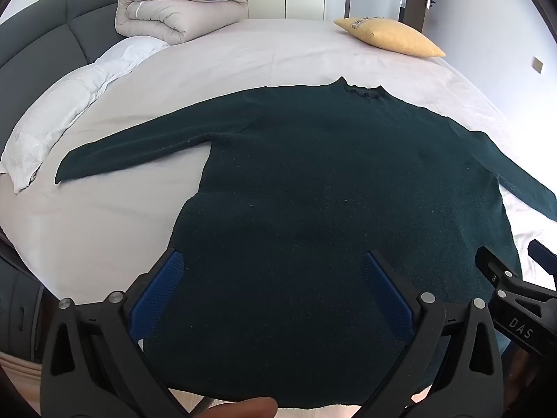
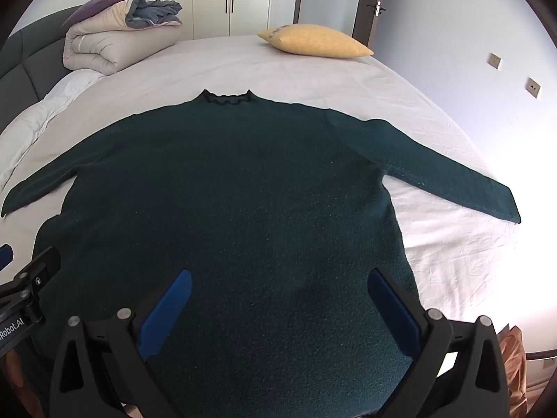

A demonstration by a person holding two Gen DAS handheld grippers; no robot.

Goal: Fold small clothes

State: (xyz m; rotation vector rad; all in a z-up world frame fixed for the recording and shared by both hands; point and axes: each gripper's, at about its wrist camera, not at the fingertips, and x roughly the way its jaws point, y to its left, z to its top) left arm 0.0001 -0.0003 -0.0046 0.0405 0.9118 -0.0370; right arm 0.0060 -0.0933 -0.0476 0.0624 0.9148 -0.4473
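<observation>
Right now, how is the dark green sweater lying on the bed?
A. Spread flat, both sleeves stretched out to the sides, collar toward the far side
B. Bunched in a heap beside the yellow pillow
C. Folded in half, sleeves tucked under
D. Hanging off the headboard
A: the sweater lies flat on the bed, each sleeve out to its side, and the collar points away from both open tools.

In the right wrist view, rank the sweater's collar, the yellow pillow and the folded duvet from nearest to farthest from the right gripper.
1. Sweater's collar, straight ahead, mid-bed, beyond the right gripper.
2. Yellow pillow, far edge, slightly right.
3. Folded duvet, far left by the headboard; too close to the pillow to rank firmly.
</observation>
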